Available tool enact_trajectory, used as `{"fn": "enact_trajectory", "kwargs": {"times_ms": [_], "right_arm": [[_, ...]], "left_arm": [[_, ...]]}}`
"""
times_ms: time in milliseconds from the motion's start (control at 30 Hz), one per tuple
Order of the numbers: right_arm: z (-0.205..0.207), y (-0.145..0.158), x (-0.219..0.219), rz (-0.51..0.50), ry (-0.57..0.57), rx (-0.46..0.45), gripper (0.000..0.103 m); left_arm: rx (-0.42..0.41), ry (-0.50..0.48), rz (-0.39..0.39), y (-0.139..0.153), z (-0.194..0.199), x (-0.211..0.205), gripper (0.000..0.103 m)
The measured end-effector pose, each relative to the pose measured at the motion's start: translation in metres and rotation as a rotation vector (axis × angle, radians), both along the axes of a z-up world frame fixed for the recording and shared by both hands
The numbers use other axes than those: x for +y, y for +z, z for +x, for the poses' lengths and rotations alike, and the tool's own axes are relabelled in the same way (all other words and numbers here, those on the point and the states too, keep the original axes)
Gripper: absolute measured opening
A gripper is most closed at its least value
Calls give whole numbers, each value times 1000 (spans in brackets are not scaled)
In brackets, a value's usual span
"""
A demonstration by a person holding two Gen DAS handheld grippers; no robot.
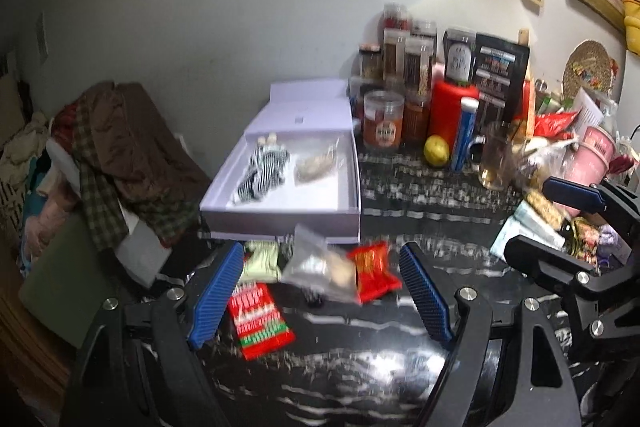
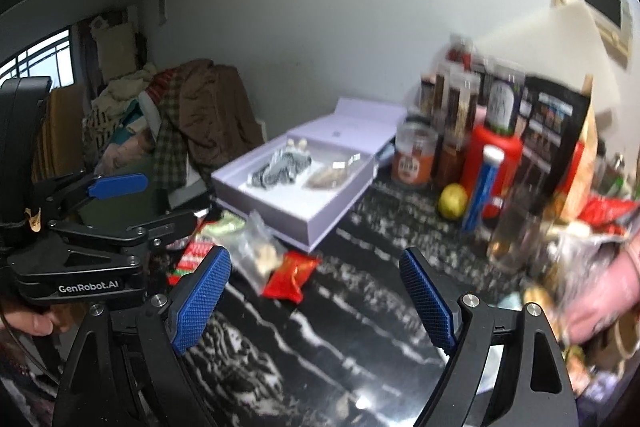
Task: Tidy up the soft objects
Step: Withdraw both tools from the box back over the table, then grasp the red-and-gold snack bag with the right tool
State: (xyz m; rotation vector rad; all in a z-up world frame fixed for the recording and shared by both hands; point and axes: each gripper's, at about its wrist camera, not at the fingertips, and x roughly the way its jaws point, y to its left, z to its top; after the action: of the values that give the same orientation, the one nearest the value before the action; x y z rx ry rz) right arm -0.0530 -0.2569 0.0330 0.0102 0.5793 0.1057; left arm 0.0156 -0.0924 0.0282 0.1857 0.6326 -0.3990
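Several soft packets lie on the black marbled table in front of an open white box [image 1: 280, 217]: a clear bag with beige contents [image 1: 320, 267], a red snack packet [image 1: 372, 271], a red, white and green packet [image 1: 260, 319] and a pale green packet [image 1: 262, 261]. Inside the box lie a black-and-white striped cloth item [image 1: 262, 173] and another clear bag [image 1: 318, 163]. My left gripper [image 1: 322, 291] hovers open just above the packets, touching none. My right gripper [image 2: 314, 301] is open over bare table, right of the red snack packet [image 2: 292, 273] and the clear bag [image 2: 258, 251].
Jars [image 1: 382, 119], a red canister [image 1: 452, 111], a blue tube [image 1: 464, 135], a lemon [image 1: 436, 151] and a glass mug [image 1: 496, 159] crowd the back right. A pile of clothes [image 1: 120, 147] sits left of the table. A person's hand [image 2: 600, 303] is at the right edge.
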Motion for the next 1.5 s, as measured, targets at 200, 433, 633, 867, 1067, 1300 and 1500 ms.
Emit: {"fn": "enact_trajectory", "kwargs": {"times_ms": [200,433,633,867,1067,1300,1500], "right_arm": [[2,-30,2,46,9,79,87],[13,-55,10,73,32,125,87],[35,-76,21,66,40,168,87],[70,-93,22,88,21,220,87],[104,-106,17,111,4,275,75],[131,-119,23,119,27,318,67],[138,-132,21,174,57,369,40]], "left_arm": [[90,30,13,-34,-3,14,80],[190,90,-31,-61,3,39,80],[220,146,-35,-78,6,60,80],[274,191,-64,-95,18,75,80],[312,211,-89,-105,36,78,80],[319,209,-99,-110,54,74,80],[313,233,-102,-109,65,77,80]]}}
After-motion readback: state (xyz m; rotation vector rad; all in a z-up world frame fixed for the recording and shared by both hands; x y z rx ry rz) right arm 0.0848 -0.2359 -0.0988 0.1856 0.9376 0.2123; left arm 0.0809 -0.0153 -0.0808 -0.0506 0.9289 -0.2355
